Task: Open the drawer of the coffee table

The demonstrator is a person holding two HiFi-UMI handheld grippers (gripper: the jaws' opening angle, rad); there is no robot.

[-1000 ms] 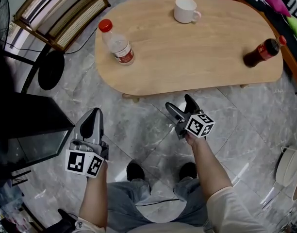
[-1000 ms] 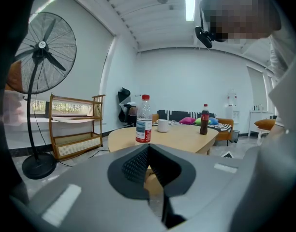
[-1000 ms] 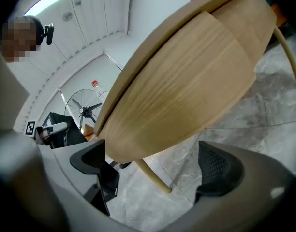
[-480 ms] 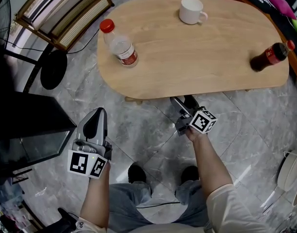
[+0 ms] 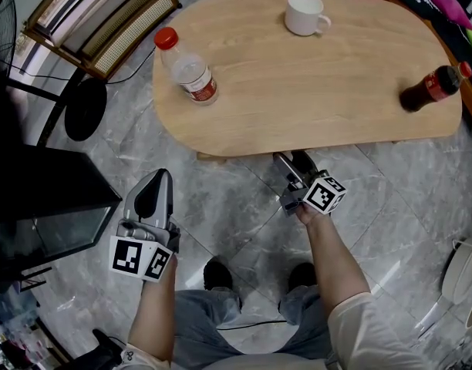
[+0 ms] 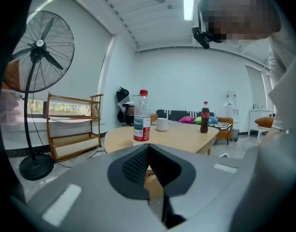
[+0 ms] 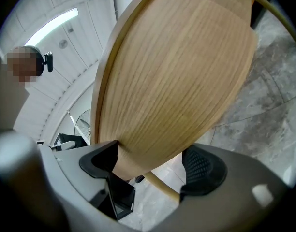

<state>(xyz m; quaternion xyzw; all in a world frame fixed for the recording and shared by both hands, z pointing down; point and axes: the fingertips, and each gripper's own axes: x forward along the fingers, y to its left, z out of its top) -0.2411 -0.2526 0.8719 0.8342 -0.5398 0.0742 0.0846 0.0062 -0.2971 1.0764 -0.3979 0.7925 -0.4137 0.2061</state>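
The oval wooden coffee table (image 5: 298,75) fills the upper head view. My right gripper (image 5: 291,162) is at its near edge, fingertips tucked under the tabletop overhang. In the right gripper view a wooden panel of the table (image 7: 177,81), the drawer front as far as I can tell, lies between the jaws of the right gripper (image 7: 153,161). They are closing: the left jaw is against the wood, while a gap shows beside the right pad (image 7: 202,166). My left gripper (image 5: 159,177) hangs over the floor left of the table, shut and empty; in its own view the left gripper (image 6: 147,149) points at the table.
On the table stand a water bottle (image 5: 186,68), a white mug (image 5: 305,14) and a cola bottle (image 5: 433,85). A rattan shelf (image 5: 97,21) and a fan base (image 5: 82,110) are at upper left. A black box (image 5: 43,199) stands left of my left gripper.
My right gripper has moved up to the table's near edge, rolled a little, and its jaws have narrowed around the wood. The left gripper has hardly moved.
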